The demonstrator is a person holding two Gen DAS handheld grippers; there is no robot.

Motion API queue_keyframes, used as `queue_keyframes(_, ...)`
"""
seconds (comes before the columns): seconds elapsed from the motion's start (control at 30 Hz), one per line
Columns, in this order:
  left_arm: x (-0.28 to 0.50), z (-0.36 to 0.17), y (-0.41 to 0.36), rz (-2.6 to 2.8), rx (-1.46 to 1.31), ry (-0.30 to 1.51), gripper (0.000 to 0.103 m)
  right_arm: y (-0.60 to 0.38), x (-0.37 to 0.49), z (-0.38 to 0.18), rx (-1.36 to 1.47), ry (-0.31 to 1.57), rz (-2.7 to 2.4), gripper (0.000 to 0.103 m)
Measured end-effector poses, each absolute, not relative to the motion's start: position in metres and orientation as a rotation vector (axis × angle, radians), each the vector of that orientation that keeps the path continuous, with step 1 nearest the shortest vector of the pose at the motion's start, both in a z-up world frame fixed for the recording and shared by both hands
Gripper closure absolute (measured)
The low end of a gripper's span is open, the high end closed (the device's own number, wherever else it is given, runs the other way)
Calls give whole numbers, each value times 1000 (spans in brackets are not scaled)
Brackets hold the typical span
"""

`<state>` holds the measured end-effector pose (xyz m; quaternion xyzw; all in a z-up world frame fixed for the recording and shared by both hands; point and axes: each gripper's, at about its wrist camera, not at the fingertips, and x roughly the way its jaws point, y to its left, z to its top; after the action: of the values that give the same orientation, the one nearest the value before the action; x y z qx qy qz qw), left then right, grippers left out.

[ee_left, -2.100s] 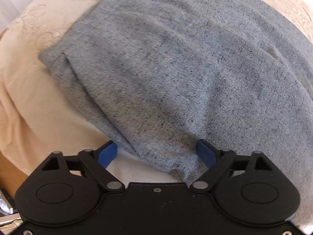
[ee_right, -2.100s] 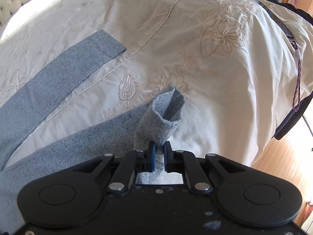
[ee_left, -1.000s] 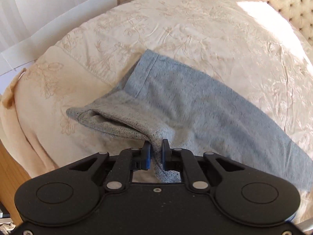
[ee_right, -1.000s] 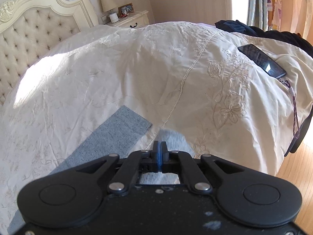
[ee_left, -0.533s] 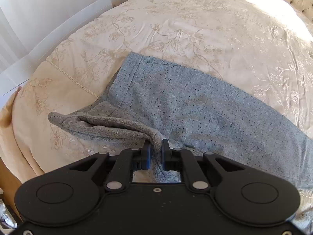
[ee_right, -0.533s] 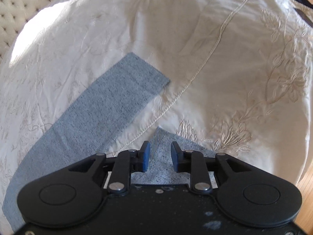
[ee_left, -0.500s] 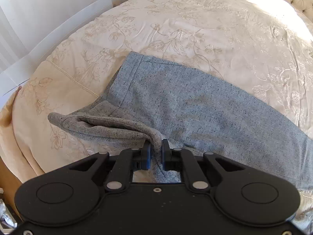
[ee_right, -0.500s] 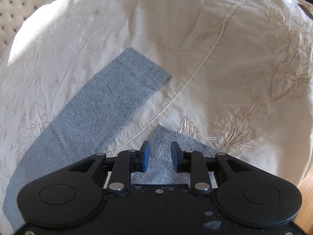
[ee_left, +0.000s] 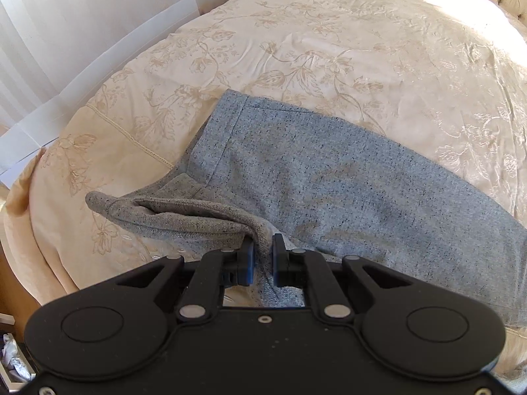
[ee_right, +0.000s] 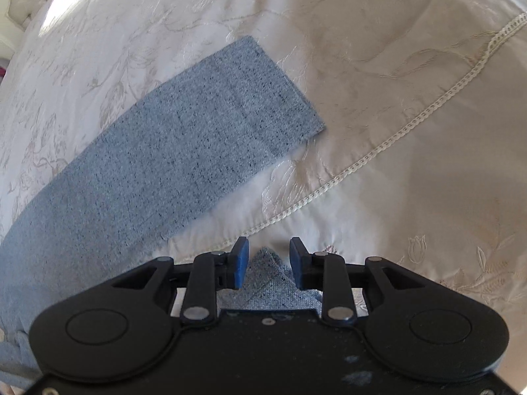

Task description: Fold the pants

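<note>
The left tool [ee_left: 263, 258] was clamped on a bunched edge of the grey pants [ee_left: 329, 191] near the waistband, and lifted it a little off the bed [ee_left: 329, 33]. The right tool [ee_right: 268, 263] had just been opening – its jaws stood apart, with a corner of the leg hem [ee_right: 266, 283] loose between them, not pressed. The other leg [ee_right: 184, 151] lay flat on the bedcover beside it. The step looked like laying one leg toward the other; next, I think, the left side must be lowered and released – without dragging the cloth
</note>
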<state>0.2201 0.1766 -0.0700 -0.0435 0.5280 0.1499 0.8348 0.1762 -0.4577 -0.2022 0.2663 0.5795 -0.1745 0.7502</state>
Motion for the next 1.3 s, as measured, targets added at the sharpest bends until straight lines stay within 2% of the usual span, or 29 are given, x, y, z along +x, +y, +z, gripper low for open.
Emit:
queue_keyframes(0.1, 221, -71, 174, 324, -82, 1117, 90, -453, 174, -203, 557, 1277, -320, 71)
queue_keyframes(0.13, 221, -71, 173, 327, -81, 1117, 90, -450, 171, -200, 534, 1262, -300, 76)
queue_keyframes(0.17, 221, -71, 173, 329, -81, 1116, 90, -447, 167, -197, 518, 1247, -283, 98)
queue_keyframes(0.5, 232, -48, 176, 343, -140, 1101, 90, -454, 130, -130, 597, 1020, -344, 99)
queue_keyframes(0.77, 288, -38, 171, 346, -170, 1064, 90, -484, 160, -86, 623, 838, -441, 99)
queue_keyframes(0.97, 349, -61, 151, 352, -134, 1096, 90, -504, 213, -98, 607, 849, -496, 99)
queue_keyframes(1.3, 413, -134, 113, 381, 41, 1182, 89, -520, 286, -153, 603, 904, -556, 99)
